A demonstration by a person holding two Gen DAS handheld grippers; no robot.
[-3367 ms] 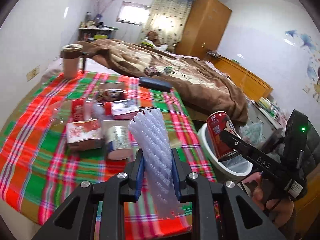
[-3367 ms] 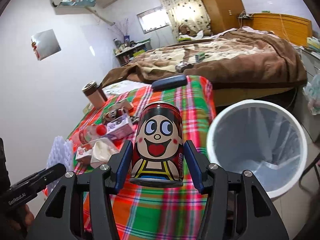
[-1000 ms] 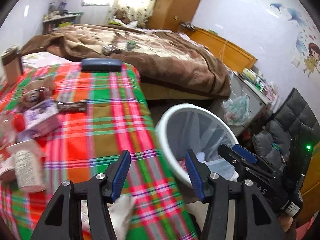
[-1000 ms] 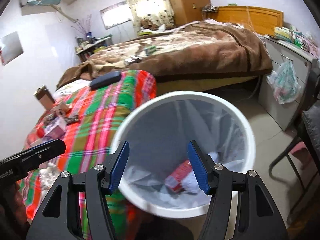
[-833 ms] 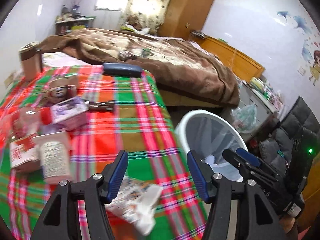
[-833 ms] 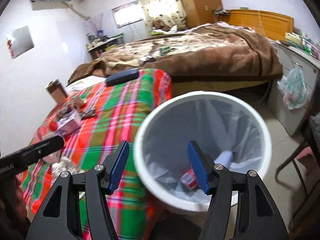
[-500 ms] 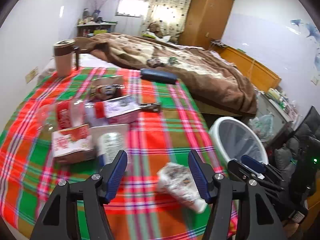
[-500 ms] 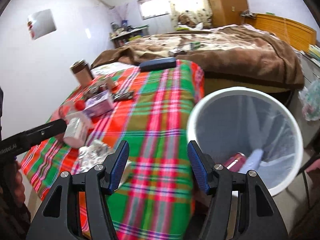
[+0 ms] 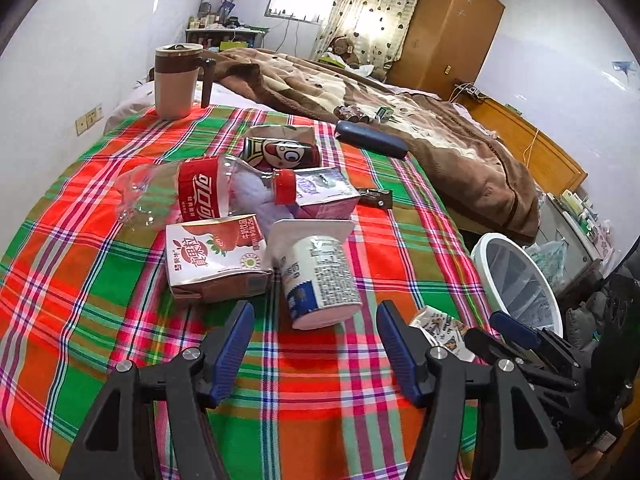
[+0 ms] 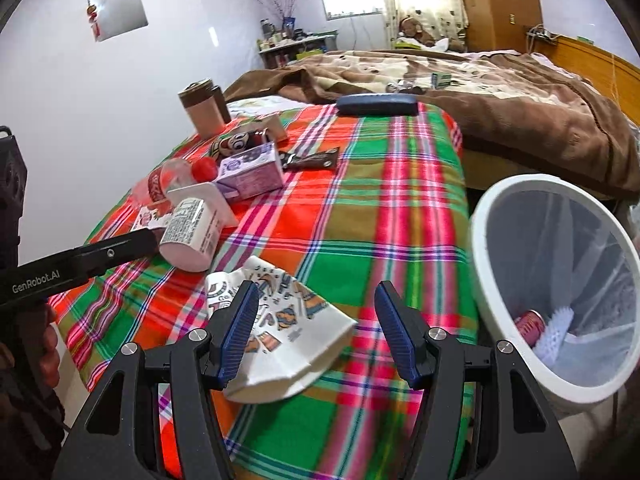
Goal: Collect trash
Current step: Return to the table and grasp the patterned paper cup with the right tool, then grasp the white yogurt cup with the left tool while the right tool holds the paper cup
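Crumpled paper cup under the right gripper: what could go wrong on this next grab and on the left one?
1. The crumpled paper cup lies flat near the table edge; the open right gripper may pinch the plaid cloth too.
2. The yogurt cup lies on its side against the strawberry milk carton; the open left gripper could roll it or nudge the carton.
3. The trash bin stands below the edge, so a loose grip means a floor drop.

So on the worktop (image 9: 100,300): yogurt cup (image 9: 320,280) lying just ahead of my left fingers (image 9: 236,344), juice carton (image 9: 212,256) touching it on the left, bottle (image 9: 192,192) behind that. Crumpled wrapper (image 10: 280,328) sits near, between my right fingers (image 10: 240,328). Bin (image 10: 500,320) is off the right edge, mug (image 9: 176,80) far left.
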